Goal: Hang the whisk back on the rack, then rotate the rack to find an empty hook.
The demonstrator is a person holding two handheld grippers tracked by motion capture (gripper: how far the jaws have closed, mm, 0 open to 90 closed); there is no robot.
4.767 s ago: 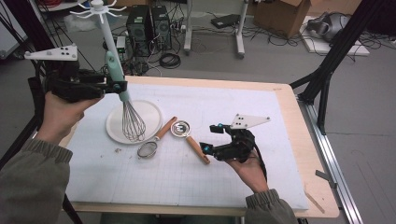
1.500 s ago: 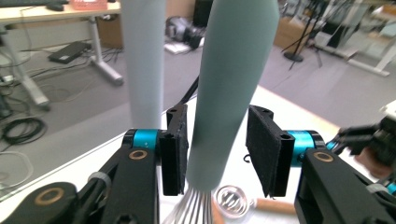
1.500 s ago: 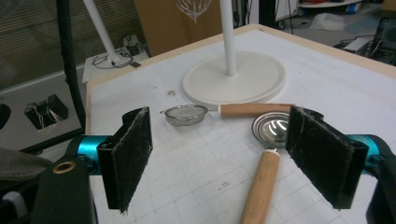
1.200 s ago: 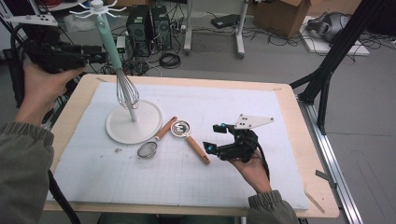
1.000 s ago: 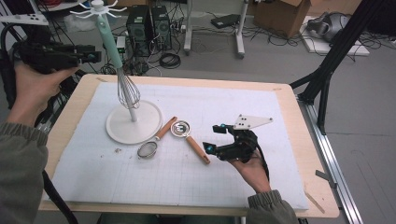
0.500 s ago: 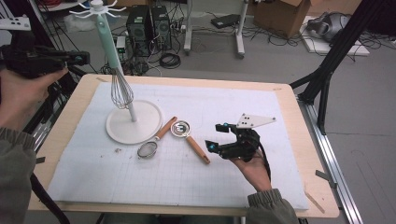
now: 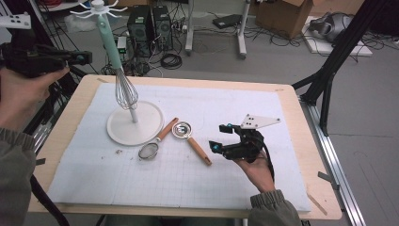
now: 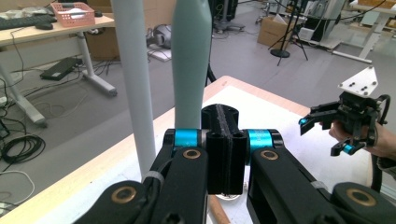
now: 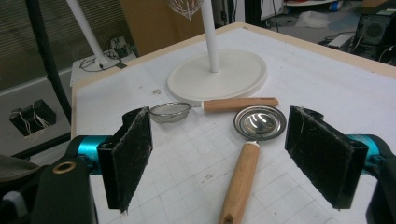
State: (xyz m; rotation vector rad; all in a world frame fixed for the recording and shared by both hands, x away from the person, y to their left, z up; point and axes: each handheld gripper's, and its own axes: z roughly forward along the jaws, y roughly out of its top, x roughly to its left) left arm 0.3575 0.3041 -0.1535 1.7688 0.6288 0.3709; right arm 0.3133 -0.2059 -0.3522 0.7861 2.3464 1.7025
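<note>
From the high view, my left gripper [image 7: 77, 57] hung beyond the table's far-left corner, level with the mint-green handle of the whisk [image 7: 123, 84], which hung from the white stand [image 7: 134, 123]. The whisk's wire bulb sat just above the stand's round base, near the far-left part of the white gridded mat [image 7: 188, 188]. My right gripper [image 7: 221, 137] hovered over the mat's right half. Beside the base lay a small mesh strainer [image 7: 149, 150] and a shallow steel sieve [image 7: 181, 129], both with wooden handles, the handles angled apart in a V.

The left gripper view gave what the high view could not: my left gripper [image 8: 223, 140] had its black jaws pressed flat together with nothing between them. The smooth green whisk handle [image 8: 190, 65] and the white stand pole [image 8: 135, 84] rose just behind the jaws; I could not tell whether either touched them. The right gripper [image 8: 322, 128] showed farther off, its grey plate on top.

In the right gripper view, my right gripper [image 9: 219, 158] stood wide apart, its pads rough and fibrous. Between them lay the sieve [image 9: 259, 122], its polished bowl mirror-bright, and its pale wooden handle. Behind it were the strainer [image 9: 170, 112] with fine mesh and the stand's matte disc base [image 9: 219, 77]. I could read no writing anywhere.
</note>
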